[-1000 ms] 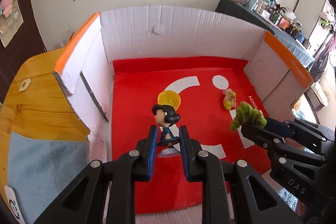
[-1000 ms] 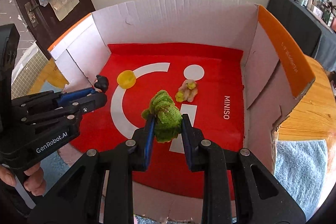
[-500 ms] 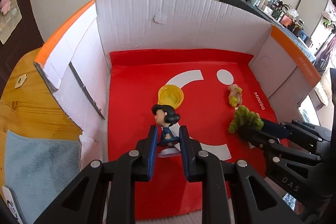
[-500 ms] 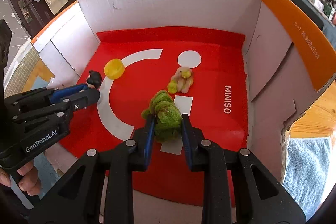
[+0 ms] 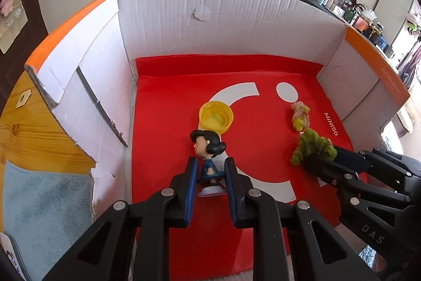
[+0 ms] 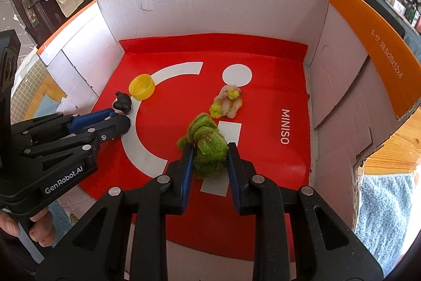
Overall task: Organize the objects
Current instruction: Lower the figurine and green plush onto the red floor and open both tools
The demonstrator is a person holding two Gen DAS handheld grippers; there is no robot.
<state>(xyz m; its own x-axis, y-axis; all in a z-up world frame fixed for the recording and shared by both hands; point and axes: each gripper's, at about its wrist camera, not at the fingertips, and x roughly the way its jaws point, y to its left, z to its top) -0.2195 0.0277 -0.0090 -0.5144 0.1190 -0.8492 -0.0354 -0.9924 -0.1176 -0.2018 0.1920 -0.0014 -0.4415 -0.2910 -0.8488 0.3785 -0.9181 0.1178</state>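
1. The left gripper (image 5: 210,173) is clamped on the doll (image 5: 208,149), just near-side of the yellow cap (image 5: 216,116).
2. The right gripper (image 6: 210,157) is clamped on the green toy (image 6: 208,149), right of the cap, inside the box (image 6: 223,4).
3. Placement step judged in hand; lowering and release are called for next.

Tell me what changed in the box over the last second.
Both tools carried their toys deeper over the red mat: the box walls and the yellow cap loom closer. The left tool stays clamped on the dark-haired figurine, the right tool on the green fuzzy toy. The cap and the pink-yellow fuzzy toy have not moved.
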